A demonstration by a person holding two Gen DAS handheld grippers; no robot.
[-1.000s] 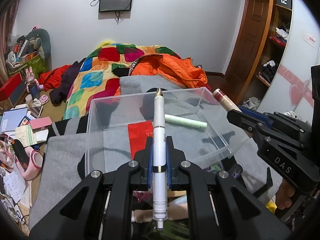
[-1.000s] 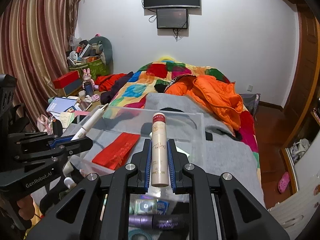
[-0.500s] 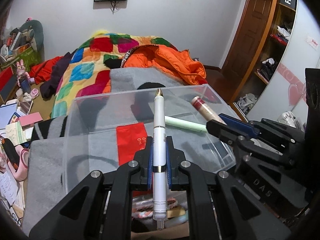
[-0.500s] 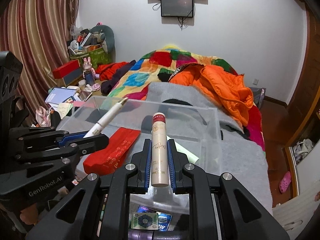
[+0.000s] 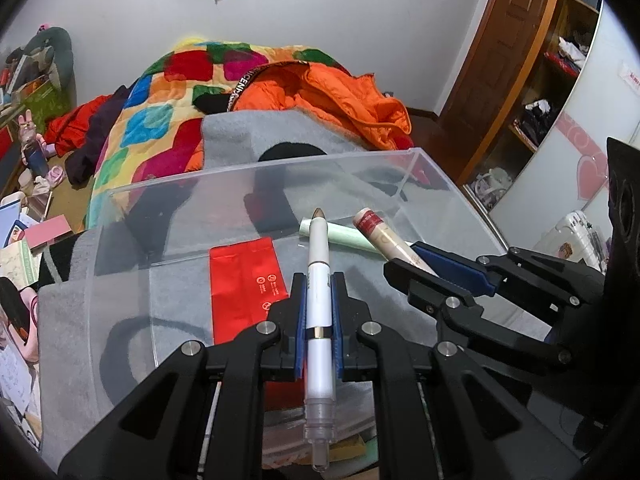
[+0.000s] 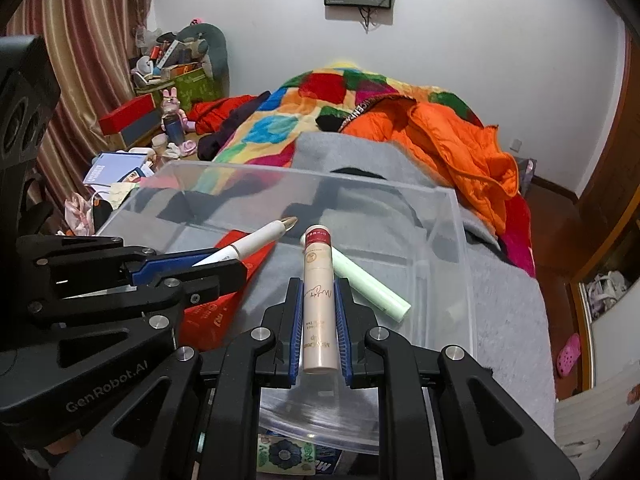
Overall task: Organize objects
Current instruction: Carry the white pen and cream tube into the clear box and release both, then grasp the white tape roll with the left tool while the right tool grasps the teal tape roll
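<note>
In the left wrist view, a white pen (image 5: 319,312) was pinched by the left tool (image 5: 319,296) above a clear bin (image 5: 120,264) on the bed, in which a red packet (image 5: 244,284) and a green tube (image 5: 344,236) were held.

In the right wrist view, a cream tube (image 6: 319,300) with cursive lettering was gripped by the right tool (image 6: 319,308) over the bin; "GenRobot.AI" was read on the left tool.

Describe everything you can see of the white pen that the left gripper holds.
The pen is slim, white and glossy, probably plastic, with a thin metal band, a brownish metal tip and a clear rear end. It lies lengthwise between the blue pads of the left gripper, which is shut on it. Its tip points forward over the clear box, above the red packet. Nothing else visibly touches it.
</note>
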